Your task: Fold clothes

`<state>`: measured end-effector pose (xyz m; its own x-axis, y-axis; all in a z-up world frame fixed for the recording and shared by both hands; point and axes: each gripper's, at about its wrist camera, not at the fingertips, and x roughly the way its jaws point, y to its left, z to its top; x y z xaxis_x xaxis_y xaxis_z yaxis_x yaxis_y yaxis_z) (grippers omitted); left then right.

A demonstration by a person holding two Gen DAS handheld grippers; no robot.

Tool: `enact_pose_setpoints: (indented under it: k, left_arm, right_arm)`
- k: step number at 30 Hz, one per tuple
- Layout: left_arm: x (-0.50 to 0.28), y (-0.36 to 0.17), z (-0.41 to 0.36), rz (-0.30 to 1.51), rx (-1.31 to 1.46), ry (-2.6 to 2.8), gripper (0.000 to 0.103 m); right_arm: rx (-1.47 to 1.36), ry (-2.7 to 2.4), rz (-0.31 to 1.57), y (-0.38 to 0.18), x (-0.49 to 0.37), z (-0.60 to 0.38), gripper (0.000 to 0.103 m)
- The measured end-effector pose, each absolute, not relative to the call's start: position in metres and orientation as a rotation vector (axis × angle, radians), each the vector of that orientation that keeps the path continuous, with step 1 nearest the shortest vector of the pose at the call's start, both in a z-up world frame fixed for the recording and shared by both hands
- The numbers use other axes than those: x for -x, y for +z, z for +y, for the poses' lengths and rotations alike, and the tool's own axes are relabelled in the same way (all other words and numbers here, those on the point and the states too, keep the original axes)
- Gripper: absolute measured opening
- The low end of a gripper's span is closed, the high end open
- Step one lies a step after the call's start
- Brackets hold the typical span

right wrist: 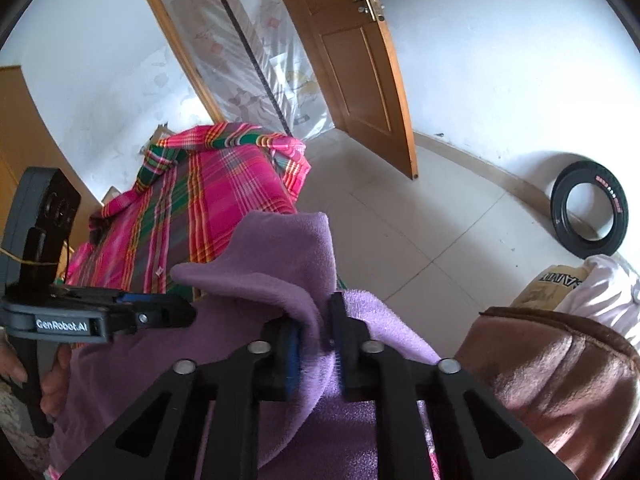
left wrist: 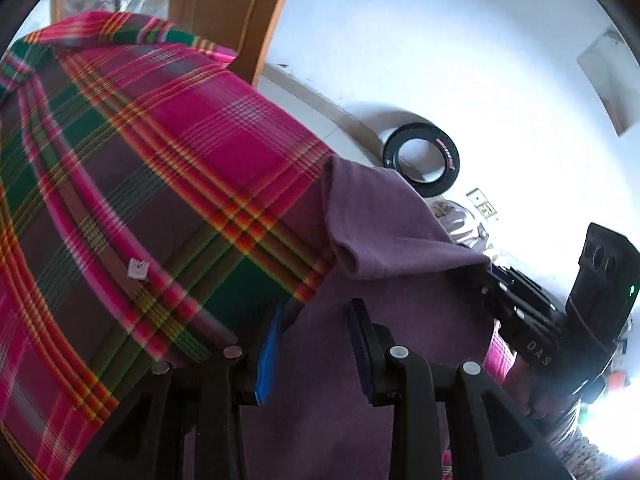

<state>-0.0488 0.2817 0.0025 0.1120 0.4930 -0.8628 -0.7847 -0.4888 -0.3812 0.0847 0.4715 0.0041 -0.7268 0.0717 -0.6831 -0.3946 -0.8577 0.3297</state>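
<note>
Right gripper (right wrist: 316, 344): fingers (right wrist: 290, 354) nearly shut, pinching a fold of the purple fleece (right wrist: 280, 256). Cloth fills the narrow gap between the blue pads and bunches up just ahead of the tips, then drapes down on both sides.

Left gripper (left wrist: 316, 344): fingers (left wrist: 360, 344) parted by a moderate gap. Fleece (left wrist: 376, 216) lies beneath and between them; whether either pad presses on it, cannot tell. No pinch visible. In the right wrist view the left gripper (right wrist: 176, 312) sits to the left of the right fingers, tips against the fleece edge, but grip not resolvable there either. A hand (right wrist: 56, 380) holds its handle.

Right gripper seen from the left wrist view (left wrist: 492, 276): to the right of the left fingers, tips buried at the fleece edge.

Beyond the fingers: the fleece rests on a plaid cloth (left wrist: 160, 184) (pink, green, orange stripes) that covers the surface ahead; a small white tag (left wrist: 138, 269) on it, left of the left fingers. A brown plush item (right wrist: 560, 376) lies right of the right fingers.

Far: tiled floor (right wrist: 400, 224), black tyre (right wrist: 588, 216) against the white wall, wooden door (right wrist: 352, 60) ajar.
</note>
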Motion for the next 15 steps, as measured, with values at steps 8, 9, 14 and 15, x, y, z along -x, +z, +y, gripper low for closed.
enact_pose_setpoints:
  k: [8,9,14,15]
  left_arm:
    - [0.045,0.011,0.293,0.24,1.336,1.623,0.003]
    - [0.043,0.015,0.295,0.238,1.323,1.628,0.003]
    - [0.039,0.03,0.294,0.17,1.291,1.621,0.003]
    - [0.039,0.035,0.291,0.162,1.283,1.619,0.003]
  right_arm:
    - [0.945,2.632,0.7,0.011,-0.094,0.473,0.008]
    - [0.928,2.634,0.712,0.013,-0.096,0.473,0.008]
    - [0.856,2.64,0.742,0.025,-0.108,0.476,0.008]
    - [0.836,2.64,0.749,0.028,-0.112,0.478,0.008]
